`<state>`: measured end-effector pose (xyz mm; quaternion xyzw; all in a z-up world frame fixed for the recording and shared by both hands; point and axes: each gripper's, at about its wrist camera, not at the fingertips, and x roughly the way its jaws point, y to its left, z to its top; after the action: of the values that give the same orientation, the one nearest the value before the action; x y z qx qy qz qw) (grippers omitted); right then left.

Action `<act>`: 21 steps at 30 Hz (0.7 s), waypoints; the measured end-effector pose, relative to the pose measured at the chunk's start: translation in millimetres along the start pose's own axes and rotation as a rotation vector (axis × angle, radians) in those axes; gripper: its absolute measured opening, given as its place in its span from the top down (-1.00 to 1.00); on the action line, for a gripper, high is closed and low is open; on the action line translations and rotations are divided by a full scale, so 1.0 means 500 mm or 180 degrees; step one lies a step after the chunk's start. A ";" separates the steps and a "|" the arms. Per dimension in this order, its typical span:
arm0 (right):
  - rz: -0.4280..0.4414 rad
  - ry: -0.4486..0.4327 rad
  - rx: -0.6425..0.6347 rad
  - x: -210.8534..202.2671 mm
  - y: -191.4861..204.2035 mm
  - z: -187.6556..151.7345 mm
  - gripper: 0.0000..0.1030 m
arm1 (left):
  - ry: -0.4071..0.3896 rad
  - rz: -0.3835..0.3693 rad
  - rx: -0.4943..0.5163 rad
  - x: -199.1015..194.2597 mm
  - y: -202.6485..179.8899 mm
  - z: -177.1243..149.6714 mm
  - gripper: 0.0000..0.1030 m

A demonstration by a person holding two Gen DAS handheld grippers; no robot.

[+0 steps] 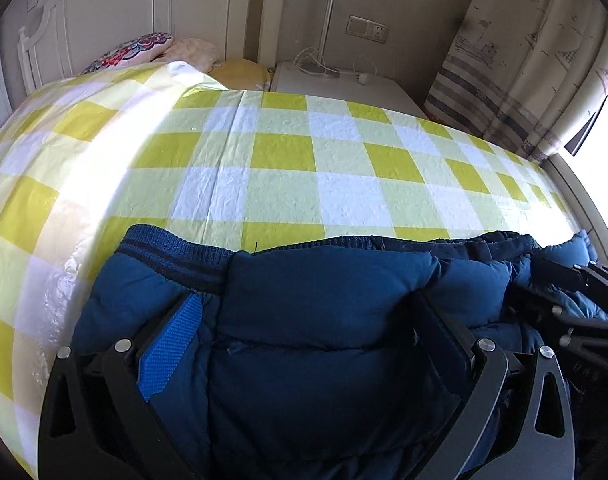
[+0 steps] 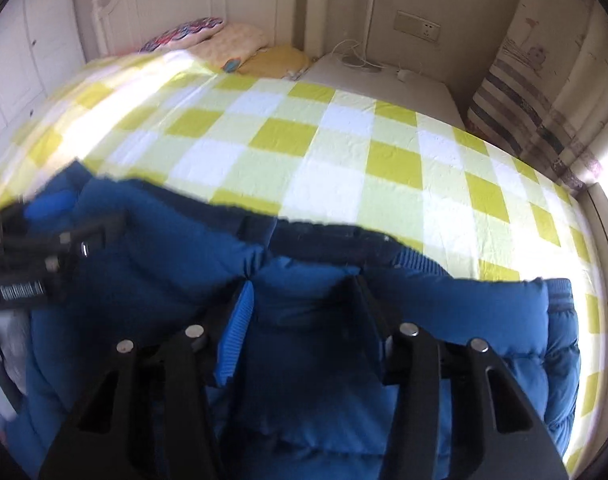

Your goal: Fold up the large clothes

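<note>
The blue jacket is lying on the checked bed while the left gripper and right gripper are both pinching its puffy layers, so the slippery padding is risking to slide out and undo the fold.

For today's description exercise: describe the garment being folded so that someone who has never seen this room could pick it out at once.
Start at the bed, covered in a yellow, pale green and white checked sheet. At its near edge lies the blue puffer jacket, thick and quilted, with a ribbed knit band. It is the only dark, padded item there; the pillows at the far headboard are pale or patterned.
</note>
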<state>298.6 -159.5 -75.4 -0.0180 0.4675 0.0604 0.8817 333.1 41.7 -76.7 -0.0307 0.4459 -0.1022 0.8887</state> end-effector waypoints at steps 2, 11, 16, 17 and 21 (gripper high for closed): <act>0.0121 -0.0125 0.0209 -0.028 -0.025 0.010 0.07 | -0.0002 0.0003 0.0012 0.000 -0.002 -0.001 -0.91; -0.0277 0.0015 -0.0086 0.006 -0.037 0.017 0.03 | 0.0025 -0.0009 0.0019 0.002 -0.003 -0.002 -0.91; -0.0565 -0.0108 0.0361 -0.026 -0.159 -0.022 -0.04 | 0.0034 -0.0043 -0.0004 0.005 0.000 -0.002 -0.91; -0.0429 -0.0022 0.0527 -0.012 -0.194 -0.040 -0.26 | 0.0033 -0.0060 -0.0006 0.004 -0.001 -0.002 -0.91; 0.0138 -0.0035 0.1104 -0.019 -0.284 -0.067 -0.13 | 0.0035 -0.0072 -0.0001 0.005 -0.001 -0.001 -0.91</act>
<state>283.0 -303.9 -89.8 0.1448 0.4664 -0.0020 0.8726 334.0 40.7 -78.9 -0.0353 0.4504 -0.1124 0.8850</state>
